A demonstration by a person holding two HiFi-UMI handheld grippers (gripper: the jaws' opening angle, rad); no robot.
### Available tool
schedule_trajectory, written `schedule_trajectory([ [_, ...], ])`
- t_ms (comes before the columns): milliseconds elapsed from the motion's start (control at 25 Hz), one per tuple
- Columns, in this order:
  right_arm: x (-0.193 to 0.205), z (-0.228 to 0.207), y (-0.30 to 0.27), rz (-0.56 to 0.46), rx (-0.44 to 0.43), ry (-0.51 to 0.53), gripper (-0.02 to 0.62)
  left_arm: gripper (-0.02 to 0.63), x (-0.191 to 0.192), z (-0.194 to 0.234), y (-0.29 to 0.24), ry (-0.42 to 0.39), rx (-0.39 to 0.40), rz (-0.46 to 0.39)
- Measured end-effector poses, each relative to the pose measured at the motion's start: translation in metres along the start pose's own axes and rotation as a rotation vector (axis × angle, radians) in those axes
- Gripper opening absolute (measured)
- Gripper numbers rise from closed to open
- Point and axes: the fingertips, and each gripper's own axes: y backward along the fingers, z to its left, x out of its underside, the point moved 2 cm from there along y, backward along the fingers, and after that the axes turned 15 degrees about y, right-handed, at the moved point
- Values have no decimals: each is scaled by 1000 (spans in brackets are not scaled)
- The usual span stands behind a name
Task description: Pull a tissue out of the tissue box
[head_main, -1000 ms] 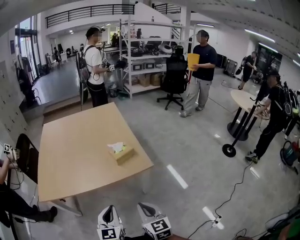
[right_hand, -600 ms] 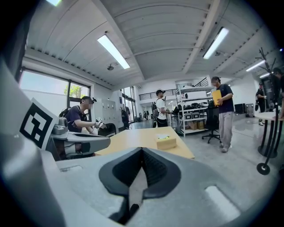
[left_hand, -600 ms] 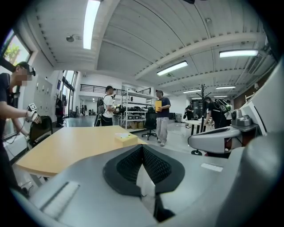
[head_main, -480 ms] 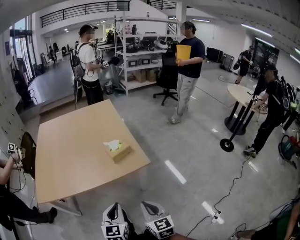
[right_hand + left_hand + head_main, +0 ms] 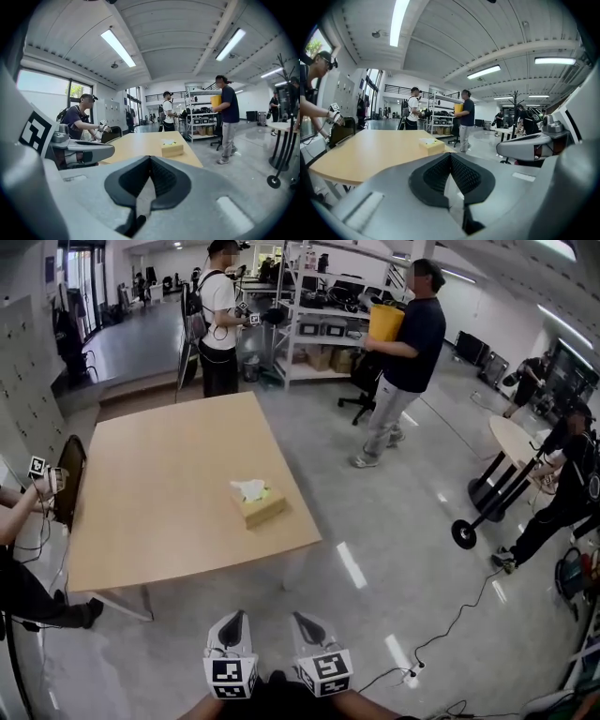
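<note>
Both clenched on nothing, the left hand-held gripper (image 5: 235, 619) and right hand-held gripper (image 5: 299, 620) hang well short of the tissue box (image 5: 262, 507) on the counter (image 5: 150, 512).

We see a pale, honey-coloured wooden table (image 5: 159, 521) over a glossy grey floor (image 5: 403, 512). Near the table's right edge the tissue box (image 5: 263, 509) is a mustard tan, with a white tissue (image 5: 249, 488) at its top. The left gripper (image 5: 233, 622) and right gripper (image 5: 302, 622) have light grey-white shells, and each bears a cube (image 5: 231, 676) patterned with black squares on white. Their pads (image 5: 433, 178) are black with a fine ribbed grid. Beyond the far right corner a person (image 5: 412, 343) in a navy top and grey trousers holds a yellow bucket (image 5: 385, 322). At the far edge a second person (image 5: 218, 329) wears a white shirt and black trousers.
</note>
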Motion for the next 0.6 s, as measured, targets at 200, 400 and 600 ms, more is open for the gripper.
schedule_trajectory([
  [200, 2, 2, -9, 33, -9, -2, -8, 18, -1, 8, 0, 45, -26, 26],
  [400, 10, -3, -24, 59, 3, -25, -8, 18, 4, 21, -15, 49, -27, 45],
  [600, 6, -7, -52, 81, 0, -38, -8, 18, -13, 33, -38, 51, -22, 56],
])
